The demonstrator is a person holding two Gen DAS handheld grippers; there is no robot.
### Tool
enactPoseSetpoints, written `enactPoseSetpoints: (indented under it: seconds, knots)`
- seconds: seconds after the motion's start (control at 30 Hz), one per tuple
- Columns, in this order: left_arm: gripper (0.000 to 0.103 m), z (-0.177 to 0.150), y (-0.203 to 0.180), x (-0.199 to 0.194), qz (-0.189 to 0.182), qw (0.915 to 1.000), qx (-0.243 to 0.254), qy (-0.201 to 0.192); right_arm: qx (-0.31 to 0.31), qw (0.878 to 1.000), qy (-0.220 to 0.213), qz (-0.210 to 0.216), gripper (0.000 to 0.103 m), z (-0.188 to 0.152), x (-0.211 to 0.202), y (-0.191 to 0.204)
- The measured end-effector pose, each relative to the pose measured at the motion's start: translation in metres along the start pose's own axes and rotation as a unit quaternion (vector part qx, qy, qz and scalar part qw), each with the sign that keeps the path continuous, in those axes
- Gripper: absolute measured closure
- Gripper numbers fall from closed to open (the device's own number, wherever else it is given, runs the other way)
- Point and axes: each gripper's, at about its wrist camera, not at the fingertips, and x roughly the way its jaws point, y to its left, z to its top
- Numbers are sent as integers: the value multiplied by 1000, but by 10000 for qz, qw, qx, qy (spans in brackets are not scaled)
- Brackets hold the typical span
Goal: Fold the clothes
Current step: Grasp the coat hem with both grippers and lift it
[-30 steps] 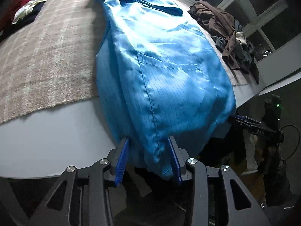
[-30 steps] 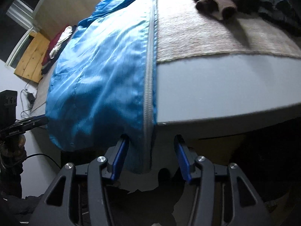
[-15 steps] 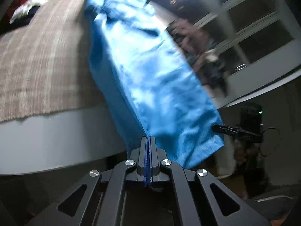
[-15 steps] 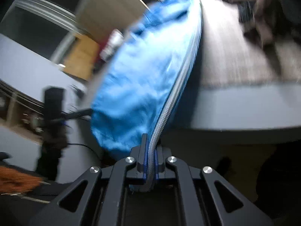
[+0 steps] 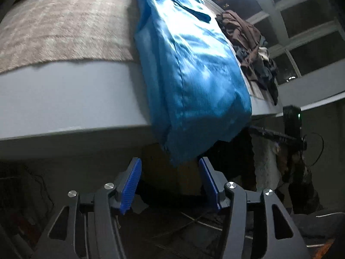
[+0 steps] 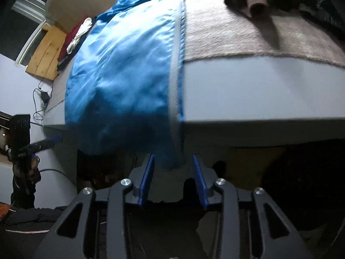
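A grey table fills the upper part of both views, its top mostly covered by a beige woven cloth that stops short of the near edge. Along the table, running from about 12 o'clock down toward the centre of each view, lies a shiny blue zip-front garment, its lower end draped over the near edge and hanging free below the tabletop. In the right wrist view its grey zipper runs straight along the garment's right border and over the edge. A heap of brown and dark clothes sits on the cloth at about 2 o'clock in the left wrist view, well apart from a small red and white pile at about 10 o'clock in the right wrist view. The left gripper is below the hanging hem, its jaws spread wide and holding nothing, the cloth's tip just above the gap. The right gripper is likewise wide apart and empty, with the zipper end hanging down between the tops of its blue pads; whether cloth touches them I cannot tell
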Motion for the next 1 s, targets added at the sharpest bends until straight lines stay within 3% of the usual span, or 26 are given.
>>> enactPoseSetpoints:
  seconds: [0.17, 0.43, 0.47, 0.5, 0.53, 0.57, 0.6, 0.77, 1.0]
  knots:
    - [50, 11, -1, 32, 411, 9990, 151, 110, -410, 9992, 21, -9, 65, 12, 20, 11]
    - [52, 22, -5, 66, 122, 9989, 366, 259, -849, 9960, 271, 82, 60, 18, 58, 28]
    - [57, 23, -5, 66, -53, 9991, 364, 223, -850, 9958, 292, 177, 60, 19, 62, 28]
    - [84, 24, -6, 67, -228, 9989, 361, 186, -851, 9955, 314, 273, 60, 19, 65, 28]
    - [95, 23, -7, 66, -384, 9984, 370, 167, -854, 9951, 342, 371, 62, 19, 68, 28]
    - [96, 22, -9, 62, -492, 9978, 405, 194, -862, 9944, 390, 475, 70, 19, 67, 30]
    - [97, 20, -11, 58, -600, 9970, 440, 220, -885, 9935, 417, 587, 97, 18, 65, 32]
    - [98, 24, -15, 10, -1138, 9930, 318, 3, -1026, 9848, 76, 1396, 98, 15, 10, 44]
    - [99, 41, -19, -55, -1750, 9838, 86, -380, -451, 9664, -835, 2387, 98, 23, -54, 42]
